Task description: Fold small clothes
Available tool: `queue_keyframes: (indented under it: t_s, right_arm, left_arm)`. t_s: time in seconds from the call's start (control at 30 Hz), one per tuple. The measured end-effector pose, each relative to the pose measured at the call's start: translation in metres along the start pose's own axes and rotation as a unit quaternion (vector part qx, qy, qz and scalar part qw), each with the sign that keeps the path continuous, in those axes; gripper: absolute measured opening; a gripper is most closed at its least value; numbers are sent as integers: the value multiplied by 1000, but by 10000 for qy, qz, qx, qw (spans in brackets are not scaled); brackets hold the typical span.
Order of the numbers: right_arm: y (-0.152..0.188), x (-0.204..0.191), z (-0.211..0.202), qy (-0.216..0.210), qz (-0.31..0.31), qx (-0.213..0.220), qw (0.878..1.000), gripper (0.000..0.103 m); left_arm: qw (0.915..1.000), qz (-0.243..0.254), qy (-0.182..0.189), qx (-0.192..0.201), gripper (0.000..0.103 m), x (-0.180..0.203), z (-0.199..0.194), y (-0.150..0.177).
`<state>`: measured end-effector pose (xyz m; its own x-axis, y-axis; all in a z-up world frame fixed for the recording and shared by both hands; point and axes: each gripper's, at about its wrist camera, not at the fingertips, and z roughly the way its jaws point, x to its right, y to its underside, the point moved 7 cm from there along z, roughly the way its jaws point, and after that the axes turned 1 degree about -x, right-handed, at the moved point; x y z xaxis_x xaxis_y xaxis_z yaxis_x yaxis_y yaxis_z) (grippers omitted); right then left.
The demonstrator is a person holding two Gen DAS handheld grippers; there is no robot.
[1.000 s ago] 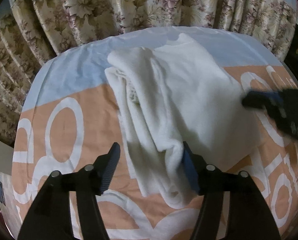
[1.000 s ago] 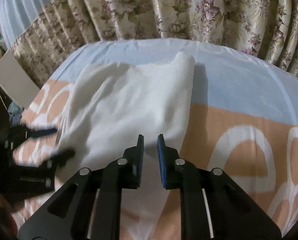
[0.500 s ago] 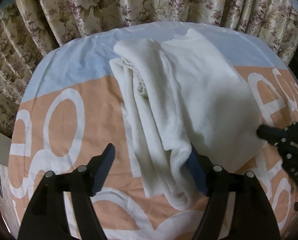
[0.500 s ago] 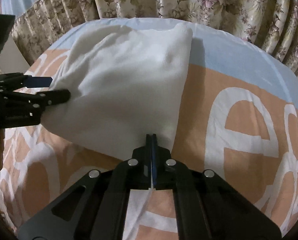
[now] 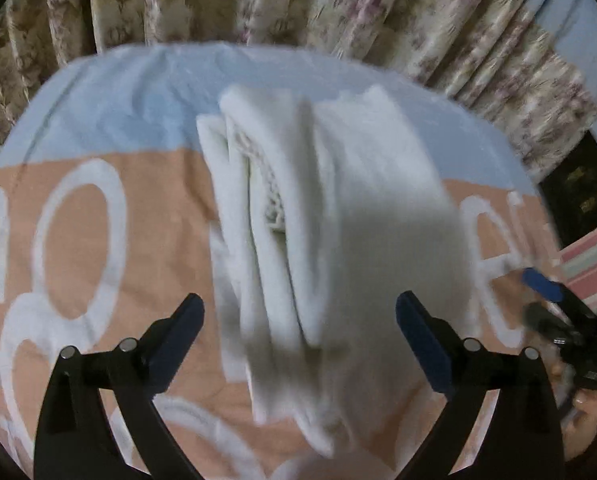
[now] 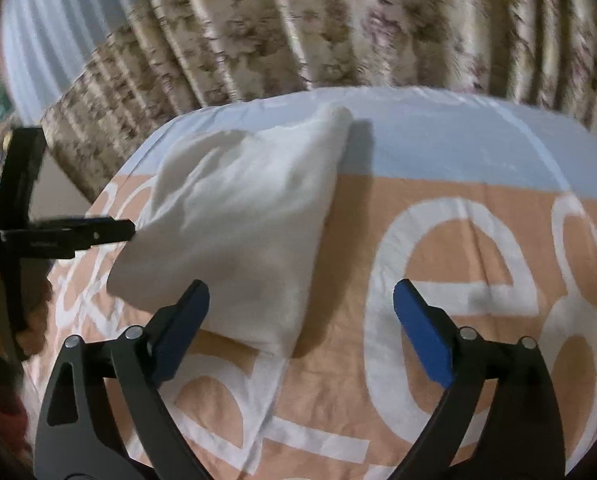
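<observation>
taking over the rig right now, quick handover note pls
Left gripper: open, holds nothing, its fingers either side of the white garment.
Right gripper: open, empty, over the near right corner of the garment, not gripping.
Garment: lies folded into a rough rectangle on the orange, white and blue sheet, layered edges showing on its left side.
Done: garment folded over and let go.
Left: probably one more fold or a tidy of the loose left layers; judge on approach.

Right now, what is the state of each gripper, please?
Left gripper: open, around the folded white cloth garment, not gripping.
Right gripper: open, holding nothing.
</observation>
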<state>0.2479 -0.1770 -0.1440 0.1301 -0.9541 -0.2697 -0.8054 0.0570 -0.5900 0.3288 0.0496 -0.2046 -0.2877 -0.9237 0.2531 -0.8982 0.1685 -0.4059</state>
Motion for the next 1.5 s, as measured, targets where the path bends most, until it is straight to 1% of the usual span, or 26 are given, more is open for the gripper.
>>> queue_keyframes:
  t_s: [0.07,0.1,0.13,0.17,0.2,0.33,0.37,0.4,0.43,0.53,0.63,0.7,0.77,0.8,0.83,0.87,0.9,0.93,0.97,1.03,1.07,1.1,1.13,1.23,1.37,1.5]
  right_arm:
    - [-1,7,0,-34,170,34,9998,94]
    - [-2,10,-1,-14,233,74,9997,94]
    - [-3,14,-2,18,282,112,9995,94]
    - [-4,17,-2,22,327,115,9994,94]
    - [-4,21,0,-62,416,89,9991,94]
    - [-5,29,11,-291,760,-23,9967,94]
    - [-7,29,16,-327,776,-69,9964,94]
    - [-9,29,21,-325,765,-125,9965,94]
    - [-12,27,27,-305,700,-180,9969,94]
    - [-20,14,46,-397,396,-425,9975,94]
    - [-28,-1,65,-529,152,-631,9965,93]
    - [-34,-7,77,-650,172,-738,9950,87]
    - [-38,-8,90,-801,279,-864,9926,84]
    - [-38,-8,97,-859,330,-964,9911,78]
    - [-38,-10,105,-916,359,-1099,9891,76]
    - [-40,-12,107,-917,303,-1048,9898,74]
    - [-41,-16,107,-933,235,-1060,9897,68]
    - [-42,-18,108,-879,184,-1055,9904,67]
    - [-42,-21,107,-824,94,-1026,9913,62]
    - [-42,-24,103,-712,-101,-945,9929,53]
    - [-42,-27,100,-644,-222,-901,9936,46]
    - [-43,-30,100,-571,-330,-877,9940,41]
    - [-44,-35,98,-443,-519,-846,9941,39]
    - [-46,-43,99,-182,-879,-817,9926,36]
    - [-51,-54,93,36,-1314,-536,9899,32]
    - [-62,-69,78,-33,-1496,-187,9886,31]
  left_arm:
    - [9998,92,-185,-70,97,-1,15,-1]
    - [9997,108,-197,-134,100,-2,24,0]
    - [9998,58,-109,-171,102,-3,30,1]
    - [9999,40,-52,-122,102,-3,31,2]
    - [9998,143,-85,-69,102,-1,31,2]
    - [9994,291,-147,-81,101,7,30,5]
    - [9993,344,-128,-79,97,9,31,5]
    - [9992,391,-70,-42,88,12,29,6]
    - [9991,424,-7,-12,84,13,26,9]
    - [9990,448,36,-2,80,13,25,10]
    - [9990,433,126,-6,71,12,22,9]
    - [9987,484,133,6,71,12,21,9]
    - [9987,478,171,11,69,11,22,8]
    - [9987,477,182,13,69,11,22,7]
    - [9987,474,199,18,69,10,22,7]
    - [9986,479,204,26,69,10,22,7]
    - [9986,488,220,37,69,10,22,7]
    - [9985,491,231,44,69,10,22,7]
    - [9985,498,230,46,68,10,22,7]
    - [9986,504,174,65,62,12,21,6]
    - [9985,506,165,79,59,12,21,6]
    - [9984,530,189,91,49,14,19,7]
    - [9980,551,285,88,41,17,18,6]
    - [9973,721,78,148,37,24,17,4]
    - [9980,605,-59,160,33,25,13,-2]
    - [9975,555,-221,380,30,33,-6,-8]
